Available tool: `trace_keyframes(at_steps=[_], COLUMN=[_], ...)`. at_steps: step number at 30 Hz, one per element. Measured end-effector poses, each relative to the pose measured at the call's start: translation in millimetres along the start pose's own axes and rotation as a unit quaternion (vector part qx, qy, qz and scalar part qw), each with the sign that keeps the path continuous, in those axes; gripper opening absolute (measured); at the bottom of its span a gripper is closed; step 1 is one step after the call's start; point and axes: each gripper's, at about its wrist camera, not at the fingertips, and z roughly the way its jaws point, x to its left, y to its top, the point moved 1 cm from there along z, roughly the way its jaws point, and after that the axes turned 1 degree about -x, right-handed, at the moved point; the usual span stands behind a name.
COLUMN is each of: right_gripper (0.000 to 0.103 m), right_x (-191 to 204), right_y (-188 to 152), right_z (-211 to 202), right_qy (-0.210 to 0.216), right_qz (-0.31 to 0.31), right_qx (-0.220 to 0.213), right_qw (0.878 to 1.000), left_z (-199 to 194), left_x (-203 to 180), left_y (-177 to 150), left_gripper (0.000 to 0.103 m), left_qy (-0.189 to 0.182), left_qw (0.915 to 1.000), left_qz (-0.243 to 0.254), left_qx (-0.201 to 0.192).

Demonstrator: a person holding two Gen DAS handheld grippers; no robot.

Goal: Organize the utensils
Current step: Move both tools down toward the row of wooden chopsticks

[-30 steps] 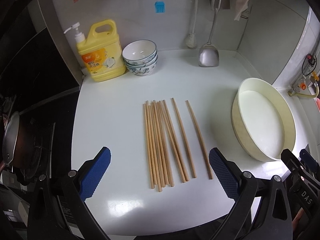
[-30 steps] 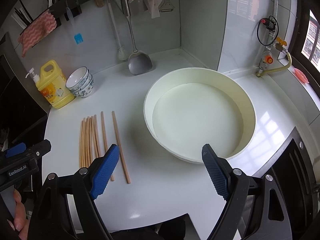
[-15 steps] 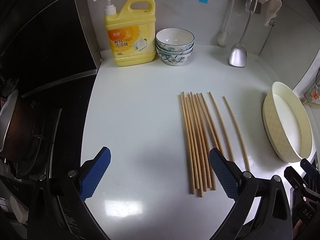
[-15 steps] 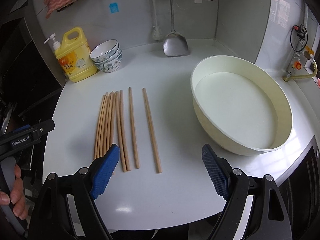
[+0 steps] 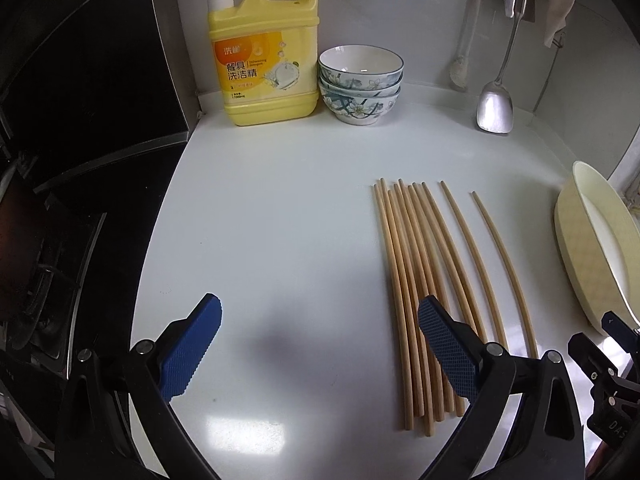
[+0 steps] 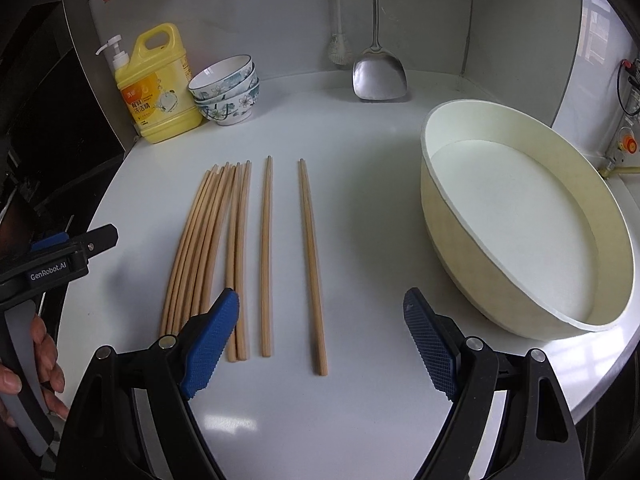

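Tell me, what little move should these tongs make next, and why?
Probably the right tongs should dip and close on the lone chopstick. Both tongs are open and empty, that stick lies apart from the bundle and nearly between the right fingers, and the basin stands beside it, seemingly empty.

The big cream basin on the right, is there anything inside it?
Nothing shows inside the cream basin: the right wrist view shows a bare white bottom. Its near wall hides a strip of the floor just behind it, so that strip cannot be checked. The chopsticks all lie outside on the counter.
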Motion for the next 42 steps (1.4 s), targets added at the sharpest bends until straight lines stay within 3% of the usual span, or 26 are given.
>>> trace_keyframes(at_steps=[4, 19, 35, 42], right_gripper=[0.081, 0.081, 0.081, 0.080], right_x=[-5.5, -10.8, -8.7, -7.5], right_y=[5.6, 11.4, 12.3, 11.3], right_z=[14.3, 63.1, 77.6, 82.2], right_qy=[0.020, -0.017, -0.055, -0.068], right_qz=[-0.002, 0.013, -0.004, -0.009], right_qx=[-0.020, -0.032, -0.026, -0.019], right_qw=[1.000, 0.999, 0.998, 0.997], left_z=[9.4, 66.6, 82.1, 78.3], left_x=[-9.3, -10.1, -9.9, -5.8], left_y=[0.0, -1.6, -7.0, -10.8], left_gripper=[0.097, 0.097, 0.097, 0.098], left_qy=[0.011, -0.004, 0.002, 0.005], left_qw=[0.9998, 0.9999, 0.9998, 0.9999], left_qz=[0.000, -0.001, 0.001, -0.002], left_qx=[-0.017, -0.009, 0.017, 0.009])
